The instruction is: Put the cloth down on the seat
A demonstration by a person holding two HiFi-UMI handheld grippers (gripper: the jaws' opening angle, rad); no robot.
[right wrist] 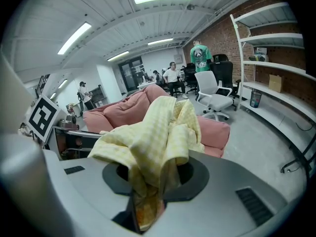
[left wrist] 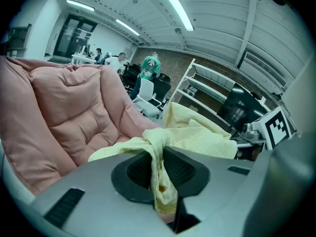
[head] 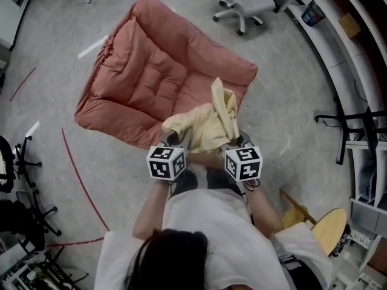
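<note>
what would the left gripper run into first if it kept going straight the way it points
Apart from the yellow cloth clamped in its jaws, the left gripper would probably meet the near edge of the pink seat first. It points forward and down at the seat, though depth is hard to judge.

The seat (head: 151, 77) lies on the floor (head: 284, 113) in the upper centre-left of the head view. The cloth (head: 208, 122) hangs at centre over the seat's lower right edge, gripped by the left claw (head: 172, 139) at its lower left and the right claw (head: 239, 139) at its lower right. An office chair (head: 245, 2) stands at upper right, and shelves (head: 357, 71) run along the right edge.
</note>
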